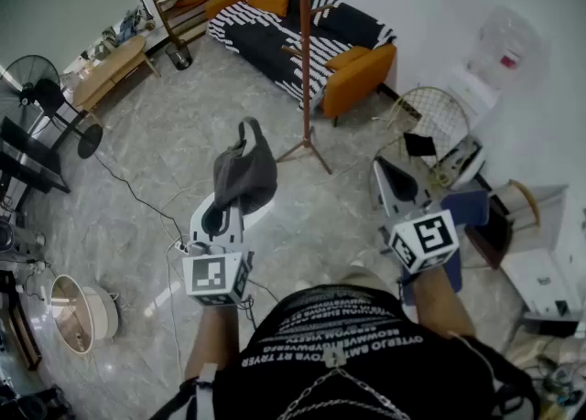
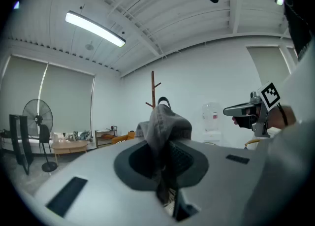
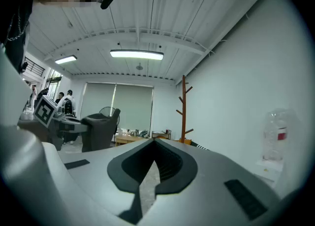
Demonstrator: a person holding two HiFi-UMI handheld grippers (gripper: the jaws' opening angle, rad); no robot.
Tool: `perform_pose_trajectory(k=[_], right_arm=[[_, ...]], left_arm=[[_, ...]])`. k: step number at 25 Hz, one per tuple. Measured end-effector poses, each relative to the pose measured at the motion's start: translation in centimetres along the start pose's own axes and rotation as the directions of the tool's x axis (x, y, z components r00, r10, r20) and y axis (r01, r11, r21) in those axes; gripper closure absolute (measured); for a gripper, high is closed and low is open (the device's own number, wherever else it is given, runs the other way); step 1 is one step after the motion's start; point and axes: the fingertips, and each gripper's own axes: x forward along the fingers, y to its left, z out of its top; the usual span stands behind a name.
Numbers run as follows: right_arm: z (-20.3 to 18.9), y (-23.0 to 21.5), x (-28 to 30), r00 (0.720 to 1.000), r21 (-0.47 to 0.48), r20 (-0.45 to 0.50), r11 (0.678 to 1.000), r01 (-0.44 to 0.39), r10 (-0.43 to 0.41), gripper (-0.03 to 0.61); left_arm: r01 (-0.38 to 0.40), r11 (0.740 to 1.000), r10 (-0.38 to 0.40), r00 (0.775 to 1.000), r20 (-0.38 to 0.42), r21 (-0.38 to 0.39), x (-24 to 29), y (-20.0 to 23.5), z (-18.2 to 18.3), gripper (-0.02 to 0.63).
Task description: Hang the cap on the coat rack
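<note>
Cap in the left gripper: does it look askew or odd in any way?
Yes. The cap is crumpled rather than held in shape: the left gripper is shut on a fold of its fabric, so it sits bunched and drooping above the jaws. Nothing looks damaged.

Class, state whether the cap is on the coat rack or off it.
Off: the left gripper grips the cap, apart from the coat rack.
</note>
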Motion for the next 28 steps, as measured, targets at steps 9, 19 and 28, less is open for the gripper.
perform_pose_trajectory(k=[9, 19, 28], right_arm=[[1.0, -0.2, 1.0, 0.999, -0.05, 0.032, 0.998, 0.033, -0.032, 0.575], [2.1, -2.5, 4.2, 0.997, -0.066, 0.073, 0.998, 0.02, -0.015, 0.575], [2.9, -4.7, 8.3, 0.997, -0.059, 0.071, 0.998, -0.011, 0.015, 0.575]], left_arm=[[0.032, 0.995, -0.046, 0.988, 0.146, 0.097, 2.0, -0.4, 3.5, 0.585], [0.014, 0.995, -0.03, 0.987, 0.16, 0.101, 6.0, 0.6, 5.6, 0.586], [0.014, 0.993, -0.031, 0.988, 0.153, 0.115, 10.2, 1.2, 7.3, 0.586]])
